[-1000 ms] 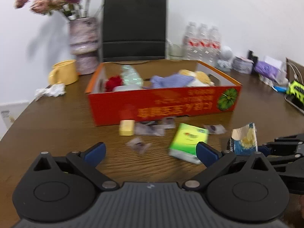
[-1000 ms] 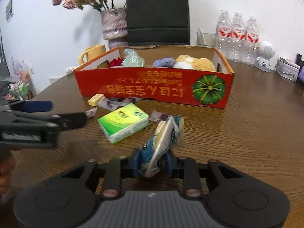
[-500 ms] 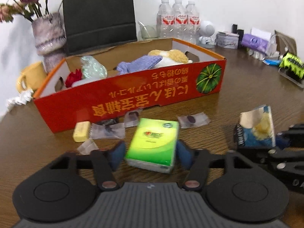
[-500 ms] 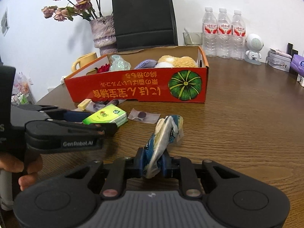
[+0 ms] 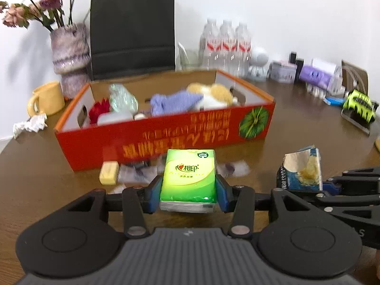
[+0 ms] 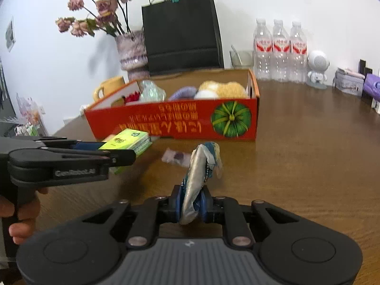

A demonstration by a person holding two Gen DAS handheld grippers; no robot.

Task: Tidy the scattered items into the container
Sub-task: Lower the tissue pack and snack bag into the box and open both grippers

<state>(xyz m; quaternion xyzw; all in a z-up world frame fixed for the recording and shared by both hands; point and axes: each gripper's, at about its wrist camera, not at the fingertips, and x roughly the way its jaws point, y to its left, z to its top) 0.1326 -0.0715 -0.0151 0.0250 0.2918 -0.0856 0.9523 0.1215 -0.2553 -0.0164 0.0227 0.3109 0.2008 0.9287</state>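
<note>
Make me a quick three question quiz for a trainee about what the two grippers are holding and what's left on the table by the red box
1. True or false: the left gripper is closed on the green tissue pack.
2. What does the right gripper hold? A) yellow mug B) blue snack bag C) water bottle
3. Name the small yellow item on the table in front of the red box, left of the tissue pack.

Key
1. True; its jaws have just been closing and the pads press the pack's sides.
2. B, the blue snack bag.
3. The yellow block, possibly an eraser.

Wooden table (image 6: 308, 154): red box (image 6: 180, 123), yellow mug (image 5: 47, 98), bottles (image 6: 280, 49).
</note>
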